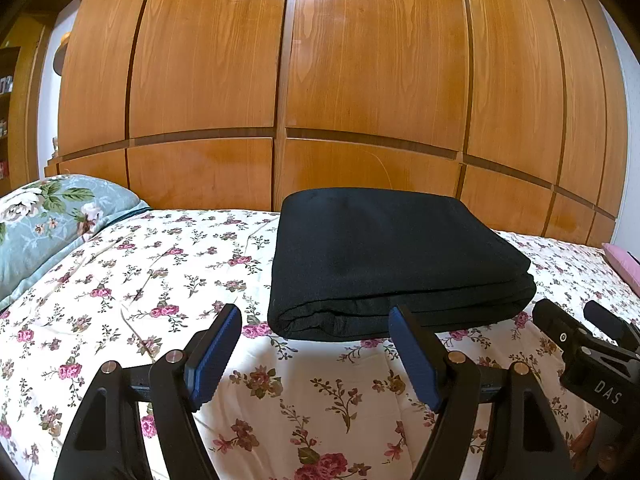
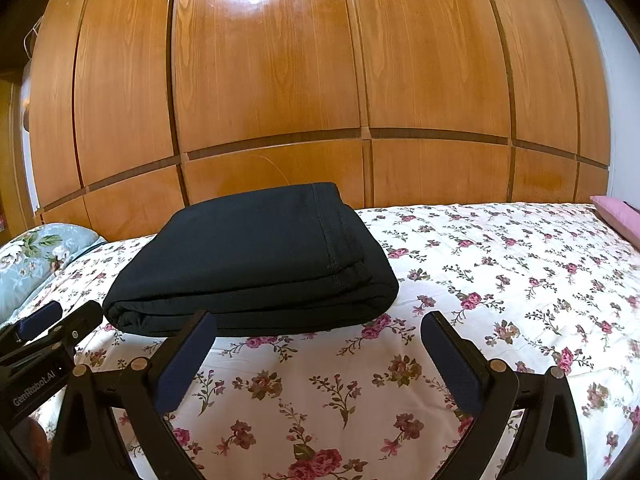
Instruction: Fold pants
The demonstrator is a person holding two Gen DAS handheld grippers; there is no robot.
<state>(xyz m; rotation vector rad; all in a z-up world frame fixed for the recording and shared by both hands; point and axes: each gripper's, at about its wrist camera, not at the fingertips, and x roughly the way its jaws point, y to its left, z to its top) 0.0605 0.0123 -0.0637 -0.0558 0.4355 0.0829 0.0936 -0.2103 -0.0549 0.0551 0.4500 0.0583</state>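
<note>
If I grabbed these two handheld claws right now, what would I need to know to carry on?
Left gripper: open, holding nothing, just short of the pants.
Right gripper: open, holding nothing, beside the left one.
Black pants: lying on the floral bedspread as a compact, layered rectangle, touched by neither gripper.
Done: the folding looks complete.
Left: probably nothing, except maybe tidying an edge or drawing both grippers back.
</note>
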